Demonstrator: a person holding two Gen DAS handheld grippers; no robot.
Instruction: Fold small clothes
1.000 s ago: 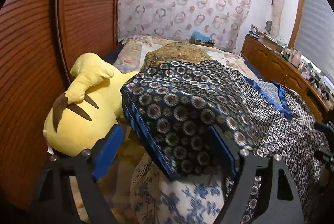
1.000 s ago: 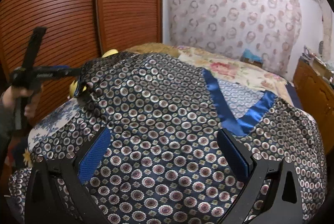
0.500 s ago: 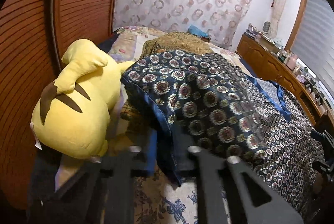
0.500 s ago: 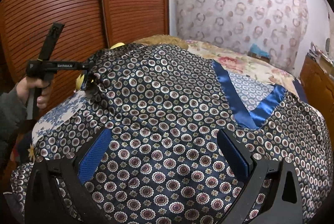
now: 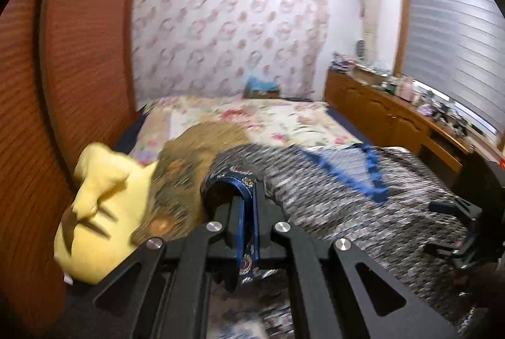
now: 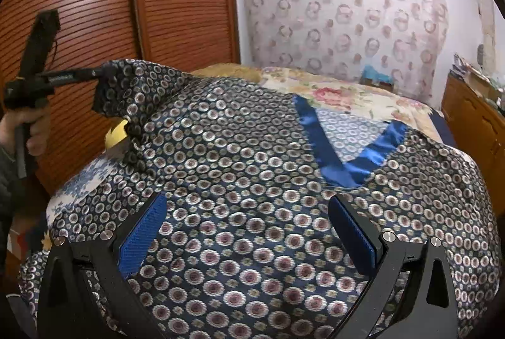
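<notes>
A dark blue garment with a ring pattern and a bright blue V-neck trim lies spread on the bed. My left gripper is shut on the garment's left corner and holds it lifted off the bed; in the right wrist view this gripper shows at the left with the cloth hanging from it. My right gripper is open, its blue pads hovering just over the garment's near part.
A yellow plush toy lies at the bed's left side by the wooden slatted wardrobe doors. A floral bedspread covers the far bed. A wooden dresser with clutter runs along the right wall.
My left gripper closed on the garment's left corner and lifted it up from the bed. My right gripper stayed open over the cloth.
</notes>
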